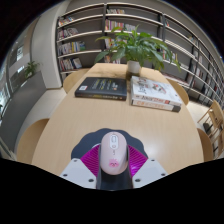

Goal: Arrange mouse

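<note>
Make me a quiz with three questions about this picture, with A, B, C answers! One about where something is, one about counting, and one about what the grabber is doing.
1. Where is the potted plant?
A. On the table beyond the books
B. Between the fingers
C. On the floor under the table

2. How many books lie on the table?
A. One
B. Two
C. Five

3. What is the gripper doing?
A. Holding a book
B. Holding nothing
C. Holding the mouse between its fingers

Answers:
1. A, the plant stands at the far side of the table, behind the dark book and the white book.
2. B, only the dark one and the white one show.
3. C, the pink pads press the mouse's sides.
</note>
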The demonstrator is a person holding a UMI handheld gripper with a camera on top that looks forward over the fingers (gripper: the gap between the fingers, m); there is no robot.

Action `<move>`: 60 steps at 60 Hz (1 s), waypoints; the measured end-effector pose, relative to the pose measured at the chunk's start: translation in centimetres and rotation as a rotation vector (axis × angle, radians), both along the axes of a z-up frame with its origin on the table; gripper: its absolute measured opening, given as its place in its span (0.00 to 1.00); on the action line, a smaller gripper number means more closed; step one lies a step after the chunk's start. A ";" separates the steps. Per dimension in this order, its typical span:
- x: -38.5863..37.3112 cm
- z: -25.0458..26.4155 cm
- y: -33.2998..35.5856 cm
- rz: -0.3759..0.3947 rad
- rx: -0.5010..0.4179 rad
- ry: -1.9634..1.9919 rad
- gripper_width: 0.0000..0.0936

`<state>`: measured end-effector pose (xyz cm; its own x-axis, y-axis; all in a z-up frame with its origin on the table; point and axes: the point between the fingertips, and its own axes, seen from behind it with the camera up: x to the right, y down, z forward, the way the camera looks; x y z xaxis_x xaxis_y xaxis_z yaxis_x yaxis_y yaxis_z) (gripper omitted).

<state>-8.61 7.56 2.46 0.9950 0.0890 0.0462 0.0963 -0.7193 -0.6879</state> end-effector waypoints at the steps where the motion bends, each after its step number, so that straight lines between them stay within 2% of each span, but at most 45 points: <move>1: -0.1 -0.8 -0.4 -0.001 -0.017 0.001 0.38; 6: -0.4 -3.6 -1.6 -0.009 -0.076 0.006 0.39; 12: -0.3 -3.9 -1.3 -0.017 -0.039 0.001 0.42; 19: -0.3 -4.0 -1.2 -0.036 -0.071 0.030 0.51; 21: -0.1 -4.0 -1.3 -0.044 -0.087 0.036 0.58; 24: 0.4 -3.2 -1.5 -0.069 -0.098 0.023 0.83; 27: 1.1 -1.9 -1.5 -0.074 -0.073 0.005 0.89; 35: 1.8 3.6 -2.1 -0.073 0.000 -0.005 0.89; 46: 2.5 11.6 -6.7 -0.071 0.073 0.020 0.88; 60: 3.6 16.7 -13.7 -0.034 0.154 0.021 0.88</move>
<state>-5.05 -6.09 19.17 0.9981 0.0492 0.0360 0.0585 -0.6077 -0.7920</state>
